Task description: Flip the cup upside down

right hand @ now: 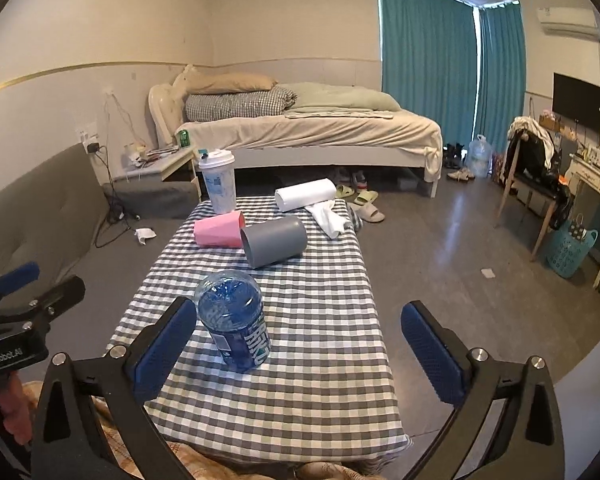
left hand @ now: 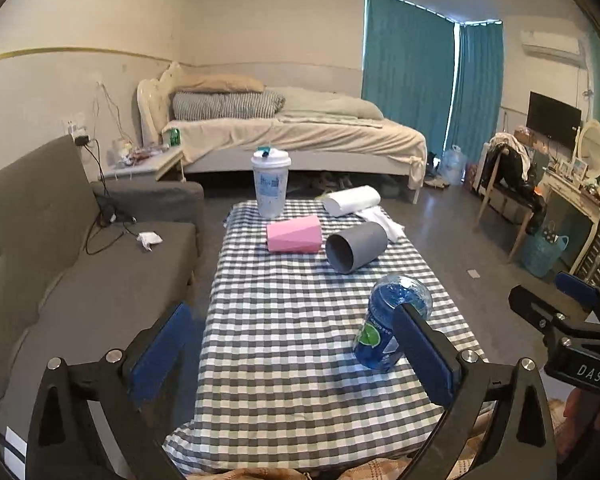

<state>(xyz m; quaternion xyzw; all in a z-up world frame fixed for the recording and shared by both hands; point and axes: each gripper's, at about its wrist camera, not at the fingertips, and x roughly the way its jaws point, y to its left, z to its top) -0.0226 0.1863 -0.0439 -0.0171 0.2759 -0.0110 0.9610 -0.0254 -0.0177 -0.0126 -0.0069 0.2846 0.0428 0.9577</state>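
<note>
Blue pads spread wide on both tools: the left gripper (left hand: pixel 296 338) and right gripper (right hand: pixel 300 340) hold nothing. One blue plastic cup (right hand: pixel 233 319) stands base-up nearest on the checked tablecloth (right hand: pixel 320 380) (mouth against the cloth). Farther off lie two cups on their sides, grey cup (right hand: pixel 274 241) and pink cup (right hand: pixel 219 229), touching. Farthest stand one lidded white tumbler (right hand: pixel 217 180), contents unseen, and one white roll (right hand: pixel 305 194).
</note>
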